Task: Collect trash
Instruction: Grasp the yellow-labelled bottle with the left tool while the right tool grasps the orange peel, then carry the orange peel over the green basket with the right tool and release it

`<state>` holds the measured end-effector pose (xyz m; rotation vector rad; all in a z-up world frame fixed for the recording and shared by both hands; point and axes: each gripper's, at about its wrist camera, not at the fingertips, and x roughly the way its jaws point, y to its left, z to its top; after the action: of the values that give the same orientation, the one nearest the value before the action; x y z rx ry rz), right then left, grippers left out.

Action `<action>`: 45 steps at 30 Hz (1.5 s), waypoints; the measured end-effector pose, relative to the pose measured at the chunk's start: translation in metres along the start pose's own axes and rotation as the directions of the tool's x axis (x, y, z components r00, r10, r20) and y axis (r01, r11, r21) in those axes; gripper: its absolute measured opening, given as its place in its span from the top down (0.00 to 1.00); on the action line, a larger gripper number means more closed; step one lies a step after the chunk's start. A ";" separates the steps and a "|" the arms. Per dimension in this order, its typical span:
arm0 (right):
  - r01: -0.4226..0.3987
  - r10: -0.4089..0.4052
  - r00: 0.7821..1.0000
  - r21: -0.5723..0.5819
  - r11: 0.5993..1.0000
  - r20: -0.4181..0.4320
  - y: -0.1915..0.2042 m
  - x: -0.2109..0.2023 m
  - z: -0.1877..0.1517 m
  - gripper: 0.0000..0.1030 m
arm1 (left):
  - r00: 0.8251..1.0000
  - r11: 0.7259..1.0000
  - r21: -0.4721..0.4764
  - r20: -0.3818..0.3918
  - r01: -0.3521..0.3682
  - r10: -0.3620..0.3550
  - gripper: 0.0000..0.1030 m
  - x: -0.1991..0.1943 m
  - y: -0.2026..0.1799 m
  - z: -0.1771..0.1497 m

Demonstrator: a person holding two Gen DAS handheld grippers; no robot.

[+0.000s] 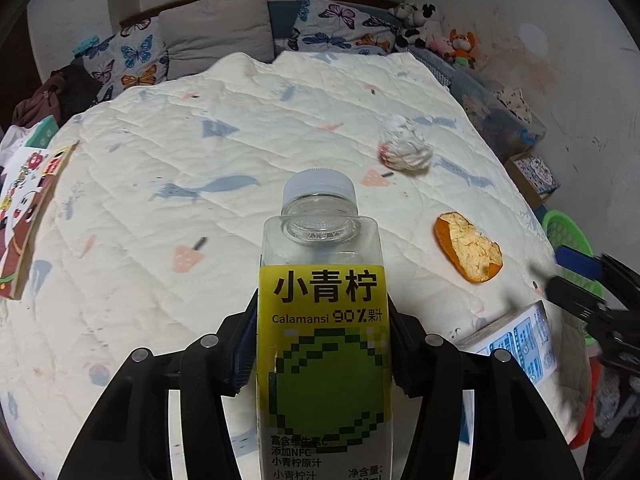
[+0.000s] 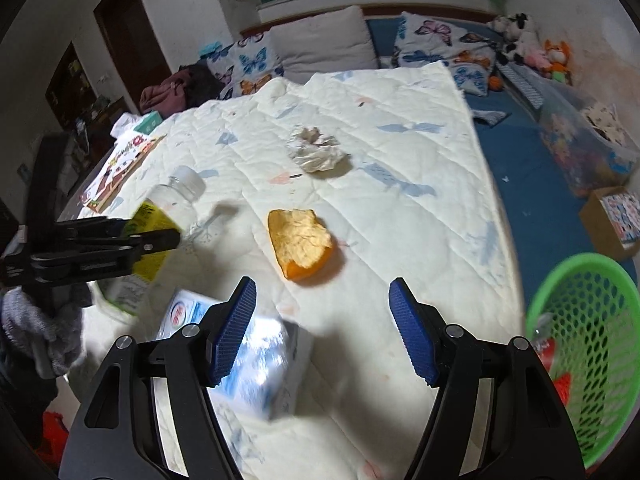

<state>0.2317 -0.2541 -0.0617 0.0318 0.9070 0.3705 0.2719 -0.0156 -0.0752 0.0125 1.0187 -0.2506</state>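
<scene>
My left gripper (image 1: 322, 344) is shut on an empty clear juice bottle (image 1: 322, 320) with a yellow-green label and pale cap, held above the white quilt. The bottle (image 2: 160, 216) and left gripper (image 2: 160, 236) also show at the left of the right wrist view. My right gripper (image 2: 322, 308) is open and empty above the quilt, near a blue-white carton (image 2: 256, 360) that lies under its left finger. An orange peel (image 2: 302, 242) lies just ahead of it. A crumpled tissue wad (image 2: 316, 152) lies farther back. The peel (image 1: 468, 246), tissue (image 1: 406, 148) and carton (image 1: 520, 340) show in the left wrist view.
A green mesh basket (image 2: 592, 344) stands on the floor right of the bed, with some trash inside. The quilt (image 2: 400, 220) covers the bed. A picture book (image 1: 28, 216) lies at the left edge. Pillows, plush toys and boxes sit behind and to the right.
</scene>
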 end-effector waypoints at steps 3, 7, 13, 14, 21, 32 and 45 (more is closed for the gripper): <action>-0.001 0.000 0.999 -0.028 1.000 -0.035 0.008 0.018 0.008 0.37 | 1.000 1.000 0.001 0.012 -0.005 0.005 0.49 -0.009 0.008 -0.001; 0.000 -0.004 0.997 -0.063 0.998 -0.071 0.018 0.036 0.016 0.37 | 1.000 1.000 0.000 0.023 -0.005 0.005 0.49 -0.018 0.016 -0.002; 0.021 -0.029 0.992 -0.071 0.997 -0.121 0.019 0.061 0.026 0.40 | 1.000 1.000 -0.009 0.030 -0.001 0.001 0.49 -0.023 0.025 -0.004; 0.024 -0.033 0.991 -0.072 0.997 -0.131 0.019 0.065 0.027 0.41 | 1.000 1.000 -0.010 0.029 0.000 0.000 0.49 -0.023 0.025 -0.004; 0.054 -0.070 0.982 -0.095 0.994 -0.177 0.023 0.082 0.026 0.45 | 1.000 1.000 -0.014 0.019 0.008 -0.008 0.49 -0.018 0.025 -0.004; 0.069 -0.080 0.986 -0.081 0.994 -0.147 0.018 0.078 0.025 0.60 | 1.000 1.000 -0.010 0.012 0.026 -0.026 0.49 -0.014 0.020 -0.004; 0.065 -0.065 0.997 0.000 0.998 -0.048 0.000 0.033 0.018 0.65 | 0.998 0.999 0.021 0.033 0.048 -0.048 0.49 -0.027 -0.002 0.002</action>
<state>0.2643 -0.2406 -0.0757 -0.0050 0.9535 0.3107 0.2598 -0.0121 -0.0507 0.0022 0.9842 -0.3040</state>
